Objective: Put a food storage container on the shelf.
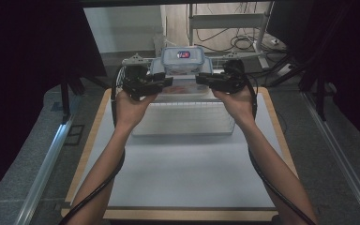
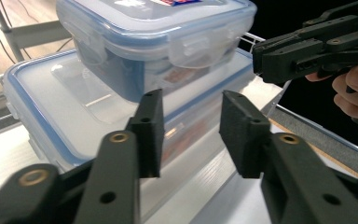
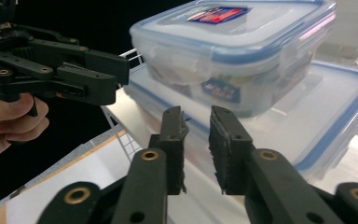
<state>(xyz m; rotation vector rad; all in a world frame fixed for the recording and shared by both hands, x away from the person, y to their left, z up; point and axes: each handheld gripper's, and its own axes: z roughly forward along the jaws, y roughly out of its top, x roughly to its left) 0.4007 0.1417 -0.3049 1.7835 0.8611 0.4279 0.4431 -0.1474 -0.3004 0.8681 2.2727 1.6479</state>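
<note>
Nearest the high camera: two bare forearms coming in from the bottom edge, a black cable trailing along each. They reach over a pale table with a light wooden rim.

Left gripper and right gripper: matte black, angular, brass-coloured pivot pins. They face each other from either side of a stack of two plastic boxes at the far end of the table.

Small box: clear plastic, rounded corners, blue seal line under the lid, snap flaps on its sides, red-and-blue label on top. It sits on the large box, which is flatter, with the same clear lid and blue seal. The stack rests in a white wire basket.

Left gripper view: its own jaws stand apart with nothing between them, the pads short of the large box. The small box shows a side flap here. The right gripper comes in at the upper right, fingers of the hand behind it.

Right gripper view: its jaws are a narrow gap apart, gripping nothing. This view shows a printed label on the side of the small box, unseen from above. The large box's corner and blue rim run off to the right. The left gripper juts in from the left.

Count: two boxes, two grippers, one basket.
</note>
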